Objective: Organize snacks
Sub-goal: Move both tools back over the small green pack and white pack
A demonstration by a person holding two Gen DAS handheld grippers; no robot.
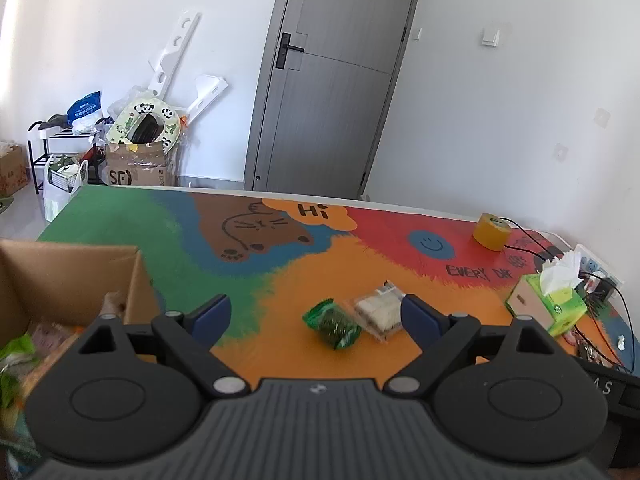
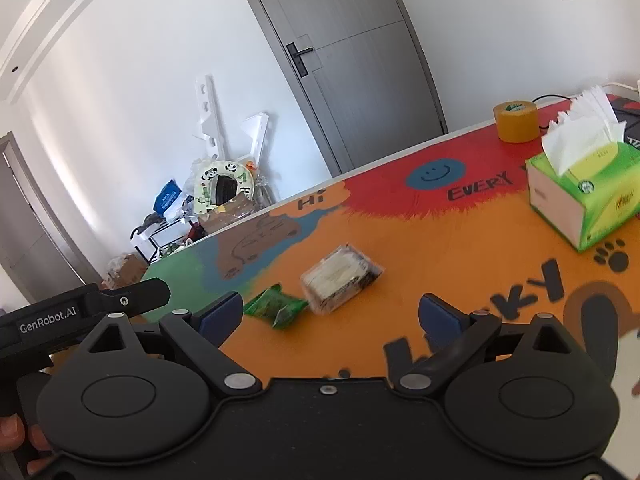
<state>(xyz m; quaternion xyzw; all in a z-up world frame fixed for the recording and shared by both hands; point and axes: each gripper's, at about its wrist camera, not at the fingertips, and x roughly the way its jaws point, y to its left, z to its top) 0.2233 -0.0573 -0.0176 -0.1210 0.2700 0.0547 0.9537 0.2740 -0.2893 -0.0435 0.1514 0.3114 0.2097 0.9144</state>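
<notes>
Green snack packet (image 1: 333, 323): small crinkled pouch, bright green edges, darker speckled middle; lies flat on the orange patch of the table mat (image 1: 304, 276). In the right wrist view (image 2: 277, 306) one corner of it is folded up.
Clear snack pack (image 1: 378, 312): see-through wrapper over pale, blocky pieces, dark printing along one end; lies flat, touching or just beside the green packet on that packet's right. Right wrist view (image 2: 340, 278) shows the pale filling and a dark band at the near edge.
Snack position: both sit on the table, outside the box, ahead of both grippers and gripped by neither.
Cardboard box (image 1: 70, 280): open-topped, brown, at the left of the table; inside are green and pale wrappers, blurred, so their kind cannot be told.
Left gripper (image 1: 316, 314): blue-padded fingers spread wide, nothing between them; held above the table, box to its left, the clear pack just beside its right finger in the picture.
Right gripper (image 2: 330, 316): fingers also wide apart and empty; the two snacks lie just beyond the gap, toward its left finger.
Table mat: cartoon print with green, blue, orange and red patches, a brown animal, a "Hi" bubble and a blue smiley.
Tissue box (image 2: 584, 196): green and white, tissue standing out the top, right side of the table, well apart from the snacks.
Tape roll (image 2: 516, 122): yellow-brown, upright, near the far edge beyond the tissue box.
Door (image 1: 332, 76): grey, closed, black handle, behind the table.
</notes>
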